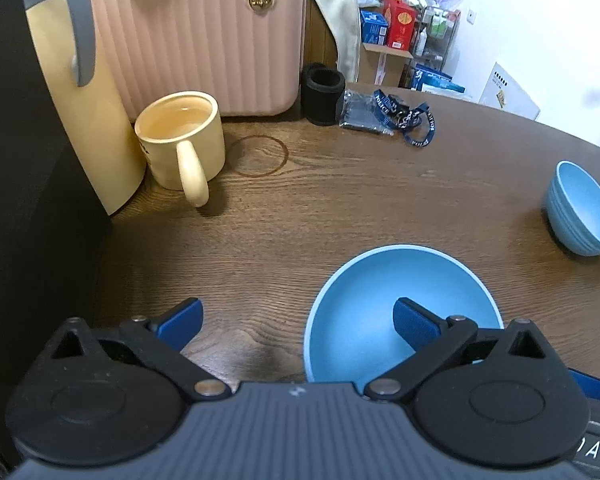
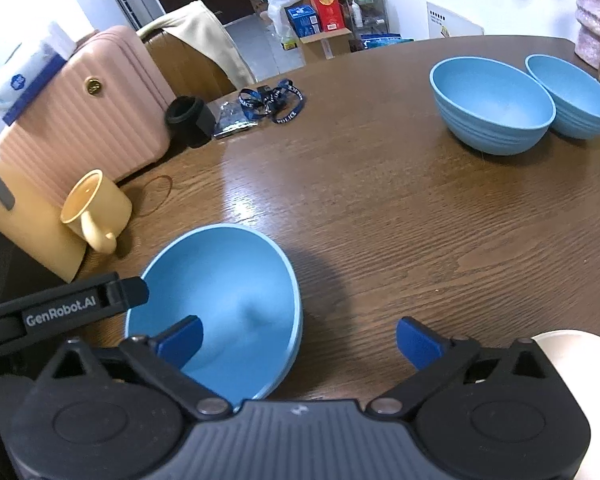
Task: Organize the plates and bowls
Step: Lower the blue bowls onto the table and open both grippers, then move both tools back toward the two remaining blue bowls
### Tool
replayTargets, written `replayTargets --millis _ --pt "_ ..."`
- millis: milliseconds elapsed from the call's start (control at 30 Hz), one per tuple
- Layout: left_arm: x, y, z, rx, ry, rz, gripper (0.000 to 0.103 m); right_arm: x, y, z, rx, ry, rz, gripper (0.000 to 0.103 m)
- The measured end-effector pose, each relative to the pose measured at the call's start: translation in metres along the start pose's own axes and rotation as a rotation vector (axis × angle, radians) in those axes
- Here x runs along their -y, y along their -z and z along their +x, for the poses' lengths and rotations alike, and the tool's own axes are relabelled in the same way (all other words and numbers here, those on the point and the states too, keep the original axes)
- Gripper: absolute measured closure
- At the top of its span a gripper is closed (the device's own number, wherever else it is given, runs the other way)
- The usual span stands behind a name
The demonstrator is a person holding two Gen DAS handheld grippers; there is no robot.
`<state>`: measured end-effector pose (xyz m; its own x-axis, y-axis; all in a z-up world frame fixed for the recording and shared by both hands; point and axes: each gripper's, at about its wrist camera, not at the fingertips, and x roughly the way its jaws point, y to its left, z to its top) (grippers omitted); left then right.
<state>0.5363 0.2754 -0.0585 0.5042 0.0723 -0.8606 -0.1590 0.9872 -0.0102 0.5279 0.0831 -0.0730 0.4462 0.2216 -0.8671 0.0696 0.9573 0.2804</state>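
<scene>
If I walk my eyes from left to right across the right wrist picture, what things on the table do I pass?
yellow mug → near blue bowl → blue lanyard → big blue bowl → last blue bowl

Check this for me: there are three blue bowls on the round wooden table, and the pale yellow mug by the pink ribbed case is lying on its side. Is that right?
Not quite. The pale yellow mug stands upright with liquid in it, as the left wrist view shows. The rest holds: three blue bowls sit on the round wooden table, and the mug is beside the pink ribbed case.
</scene>
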Motion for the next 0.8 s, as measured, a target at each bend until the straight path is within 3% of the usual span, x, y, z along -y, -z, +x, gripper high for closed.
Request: replayTargets --millis 800 --pt "-0.01 0.023 -0.052 0.062 0.035 -0.03 0.0 0.005 0.023 -0.063 0.057 0.009 -0.03 0.0"
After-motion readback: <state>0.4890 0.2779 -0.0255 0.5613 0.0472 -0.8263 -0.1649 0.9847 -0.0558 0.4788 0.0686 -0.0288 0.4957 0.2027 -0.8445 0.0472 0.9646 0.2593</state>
